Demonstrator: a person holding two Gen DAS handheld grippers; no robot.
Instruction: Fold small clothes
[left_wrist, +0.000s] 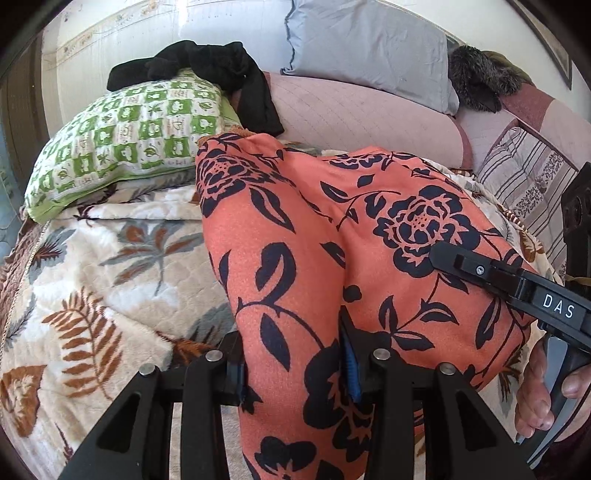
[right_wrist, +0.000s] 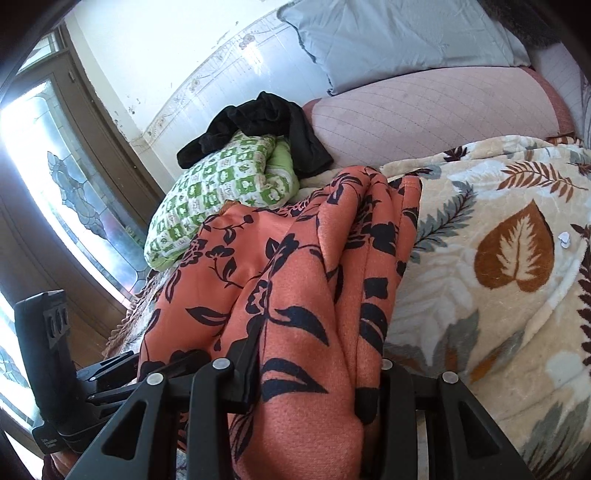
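Observation:
An orange garment with a black flower print (left_wrist: 332, 240) lies stretched over the leaf-patterned blanket (left_wrist: 110, 277) on the bed. My left gripper (left_wrist: 295, 369) is shut on its near edge; cloth fills the gap between the fingers. My right gripper (right_wrist: 314, 387) is shut on another bunched part of the same garment (right_wrist: 295, 295). The right gripper (left_wrist: 517, 284) also shows in the left wrist view, lying on the garment's right side. The left gripper's body (right_wrist: 55, 369) shows at the lower left of the right wrist view.
A green checked pillow (left_wrist: 129, 140) with a black garment (left_wrist: 207, 66) on it lies beyond. A pink quilted cushion (left_wrist: 362, 110), a grey pillow (left_wrist: 369, 48) and a striped cushion (left_wrist: 524, 184) stand behind. A glass door (right_wrist: 55, 184) is at left.

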